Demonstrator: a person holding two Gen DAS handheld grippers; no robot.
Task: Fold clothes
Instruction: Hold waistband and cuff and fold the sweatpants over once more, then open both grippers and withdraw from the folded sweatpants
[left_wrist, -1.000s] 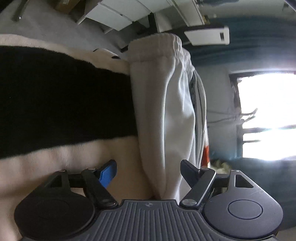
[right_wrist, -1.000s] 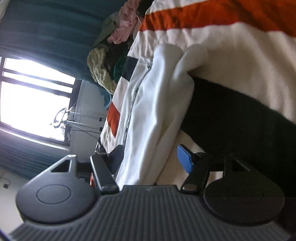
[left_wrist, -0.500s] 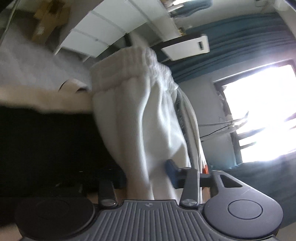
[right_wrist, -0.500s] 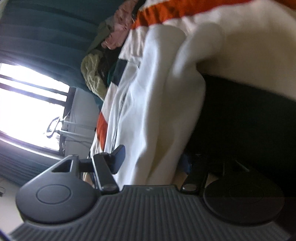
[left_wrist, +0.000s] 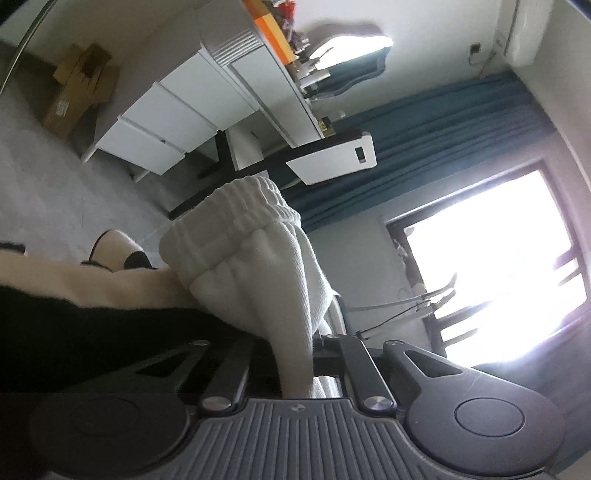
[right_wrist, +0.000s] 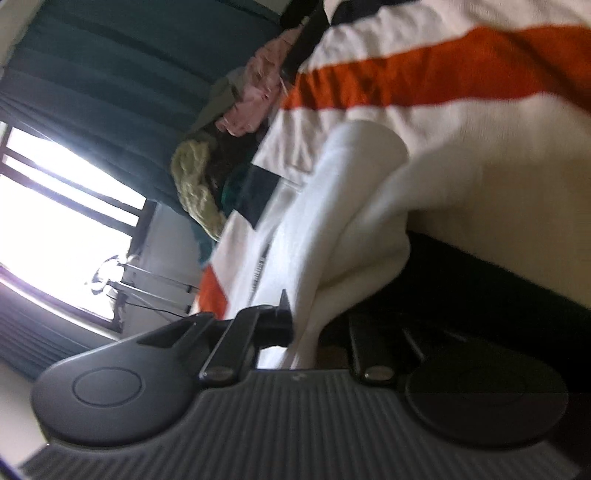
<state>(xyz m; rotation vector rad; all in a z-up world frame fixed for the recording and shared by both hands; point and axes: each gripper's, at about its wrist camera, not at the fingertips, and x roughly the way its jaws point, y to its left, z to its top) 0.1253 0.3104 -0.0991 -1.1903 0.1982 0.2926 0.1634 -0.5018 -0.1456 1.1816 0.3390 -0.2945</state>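
A white knit garment (left_wrist: 255, 273) with an elastic ribbed hem (left_wrist: 229, 218) lies on a cream, black and orange striped blanket (left_wrist: 110, 284). My left gripper (left_wrist: 295, 354) is shut on a bunched fold of it, and the cloth rises from the jaws above the blanket's black band. In the right wrist view the same white garment (right_wrist: 332, 221) runs down between the fingers of my right gripper (right_wrist: 317, 325). Its jaws are closing and pinch the cloth's lower edge. Both sets of fingertips are mostly hidden by fabric.
The blanket (right_wrist: 424, 70) spreads right of the garment. A pile of clothes (right_wrist: 199, 184) sits at the far end by the blue curtain (right_wrist: 110, 74). Beyond the bed edge are grey floor, a slipper (left_wrist: 114, 251), a white drawer desk (left_wrist: 166, 118), a cardboard box (left_wrist: 77, 92) and a bright window (left_wrist: 498, 266).
Both grippers went from open around the white cloth to pinched on it. The left one rose and tilted up, lifting the hem off the blanket. The right view shifted slightly.
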